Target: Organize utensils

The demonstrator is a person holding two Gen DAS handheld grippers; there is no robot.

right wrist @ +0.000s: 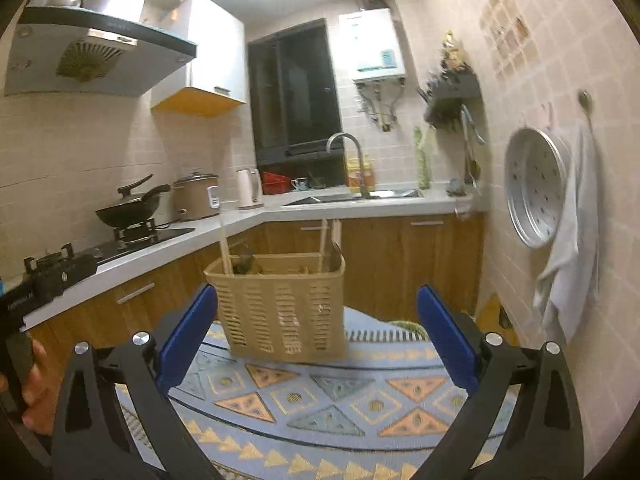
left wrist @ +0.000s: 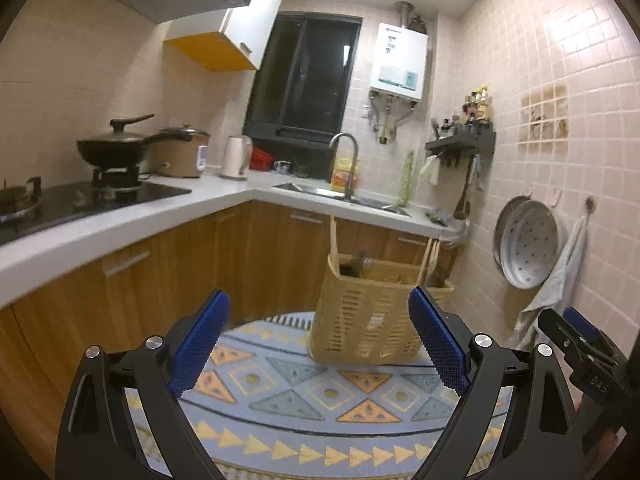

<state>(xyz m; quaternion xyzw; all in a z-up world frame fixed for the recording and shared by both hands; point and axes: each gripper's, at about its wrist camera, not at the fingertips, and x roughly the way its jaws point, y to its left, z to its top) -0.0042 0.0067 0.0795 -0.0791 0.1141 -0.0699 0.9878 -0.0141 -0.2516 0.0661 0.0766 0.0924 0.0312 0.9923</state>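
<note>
A tan slotted plastic utensil basket (left wrist: pixel 362 312) stands on the patterned tablecloth (left wrist: pixel 304 396); it also shows in the right wrist view (right wrist: pixel 280 304). Wooden chopsticks (left wrist: pixel 333 244) and other utensils stick up from its compartments, and the chopsticks also show in the right wrist view (right wrist: pixel 225 248). My left gripper (left wrist: pixel 320 340) is open and empty, short of the basket. My right gripper (right wrist: pixel 316 336) is open and empty, also short of the basket. The right gripper also shows at the right edge of the left wrist view (left wrist: pixel 580 340).
A white L-shaped counter (left wrist: pixel 224 196) runs behind, with a gas hob and wok (left wrist: pixel 112 148), rice cooker (left wrist: pixel 180 152), kettle (left wrist: pixel 236 156) and sink with tap (left wrist: pixel 348 168). On the right wall hang a steamer tray (left wrist: pixel 528 240), a towel (left wrist: pixel 560 272) and a spice rack (left wrist: pixel 464 140).
</note>
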